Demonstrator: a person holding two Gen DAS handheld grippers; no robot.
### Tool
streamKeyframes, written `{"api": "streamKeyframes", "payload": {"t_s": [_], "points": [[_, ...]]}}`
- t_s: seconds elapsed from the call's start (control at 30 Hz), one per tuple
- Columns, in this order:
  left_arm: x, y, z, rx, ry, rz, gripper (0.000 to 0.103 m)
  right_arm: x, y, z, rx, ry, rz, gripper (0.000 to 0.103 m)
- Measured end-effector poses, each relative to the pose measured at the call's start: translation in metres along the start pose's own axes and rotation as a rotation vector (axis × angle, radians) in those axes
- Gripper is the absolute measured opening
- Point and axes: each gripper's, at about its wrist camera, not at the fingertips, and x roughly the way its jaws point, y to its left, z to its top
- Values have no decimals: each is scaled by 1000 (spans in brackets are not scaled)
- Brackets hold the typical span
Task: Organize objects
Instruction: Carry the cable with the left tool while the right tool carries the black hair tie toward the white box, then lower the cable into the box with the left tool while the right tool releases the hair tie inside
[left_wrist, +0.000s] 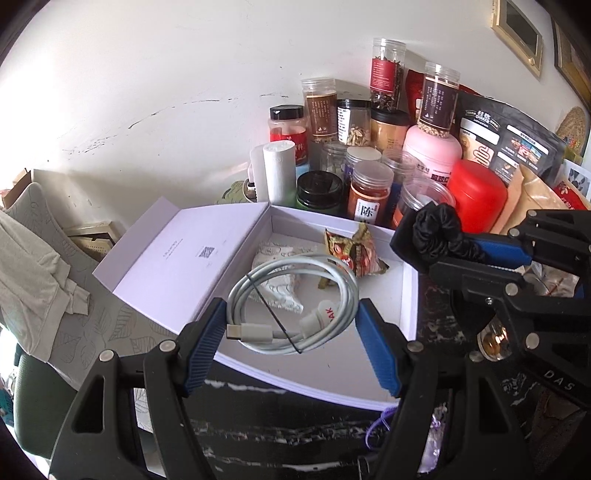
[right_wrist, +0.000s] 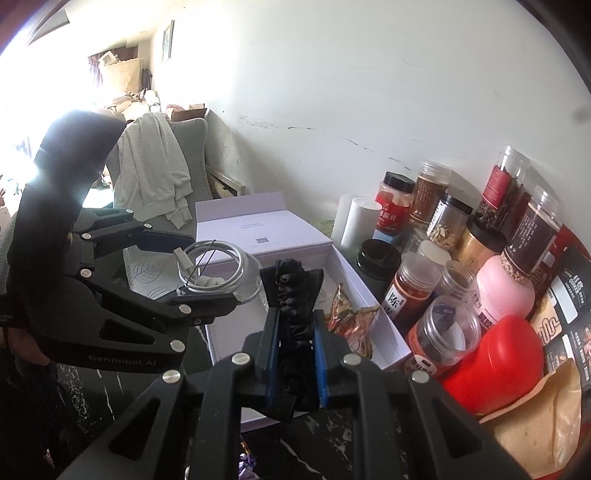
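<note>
Charging cable (left_wrist: 295, 302), white and coiled with a thin black tie, was pinched between the blue pads (left_wrist: 203, 345) of the left gripper (left_wrist: 291, 343), suspended above the open white box (left_wrist: 384, 373). Left of that gripper, the box's raised lid (left_wrist: 184, 258) leaned outward. Ahead of its fingertips, inside the box, lay a crumpled white wrapper (left_wrist: 280, 295) and a snack packet (left_wrist: 354, 254). Farther right, the right gripper (right_wrist: 295, 354) was clamped on a black scrunchie (right_wrist: 293, 314), held over the box's right wall (right_wrist: 384, 332). Beyond and right of this gripper stood clustered spice jars (right_wrist: 417, 295), a pink bottle (right_wrist: 506, 291) and a red canister (right_wrist: 495, 362).
</note>
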Motion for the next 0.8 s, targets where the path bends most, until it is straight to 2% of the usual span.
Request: {"api": "streamKeyframes", "payload": {"t_s": [0.27, 0.5, 0.8], "points": [[33, 16, 20, 16, 18, 24, 70, 36, -21, 14, 64, 14, -30, 16], [69, 24, 35, 26, 40, 15, 70, 68, -34, 24, 90, 31, -53, 16], [110, 28, 47, 47, 63, 43, 70, 110, -49, 16, 143, 88, -80, 16]]}}
